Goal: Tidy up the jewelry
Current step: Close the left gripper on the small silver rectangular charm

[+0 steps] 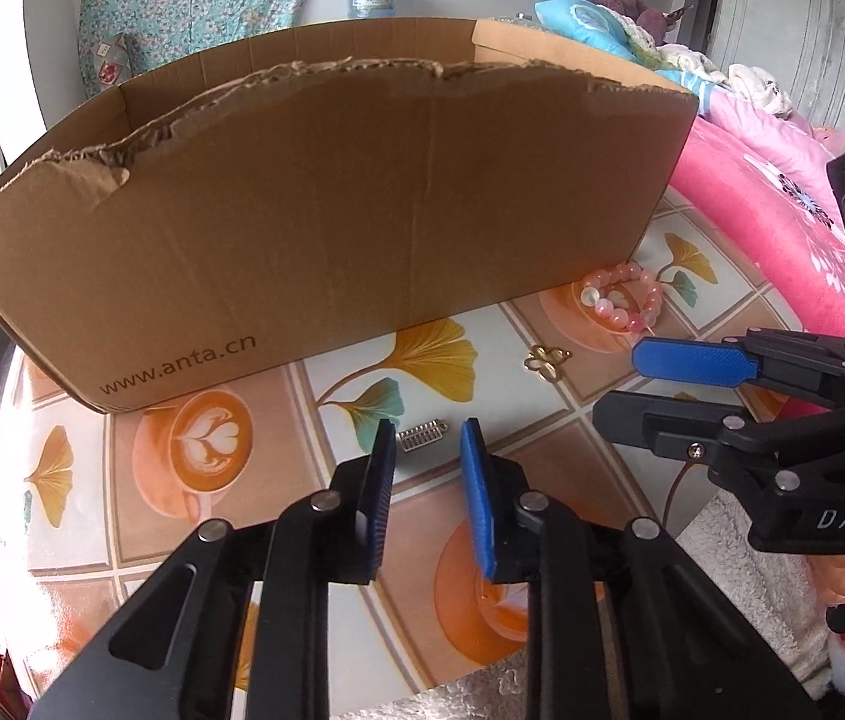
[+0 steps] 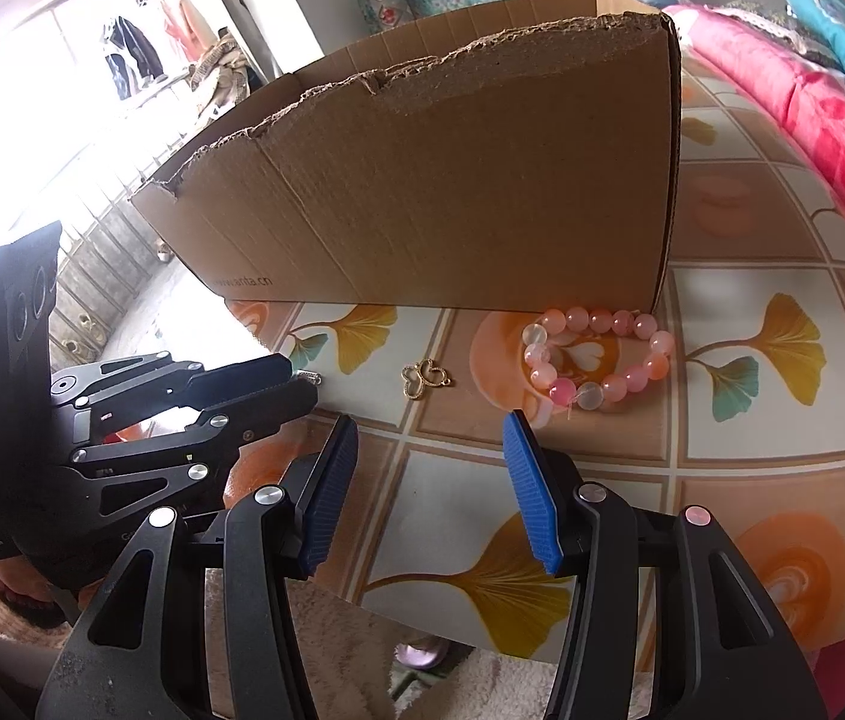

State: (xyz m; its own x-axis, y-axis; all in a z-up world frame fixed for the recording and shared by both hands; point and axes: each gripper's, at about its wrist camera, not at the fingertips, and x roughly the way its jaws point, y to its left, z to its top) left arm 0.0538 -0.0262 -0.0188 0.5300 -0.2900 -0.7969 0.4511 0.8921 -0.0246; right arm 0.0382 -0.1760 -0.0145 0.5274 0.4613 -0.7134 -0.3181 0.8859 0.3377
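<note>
Bedroom table under a tiled ginkgo-and-latte oilcloth (image 1: 542,450). Left gripper (image 1: 427,441) nearest: fingers narrowly parted, empty, small silver clasp (image 1: 420,437) lying on the cloth just ahead between the 2 tips, long axis crosswise to them. Right gripper (image 2: 431,438) parted wider, empty, gold butterfly charm (image 2: 425,380) ahead, pink bead bracelet (image 2: 599,357) ahead-right. Farthest, the torn cardboard box (image 1: 314,210), bracelet close to its front wall.
</note>
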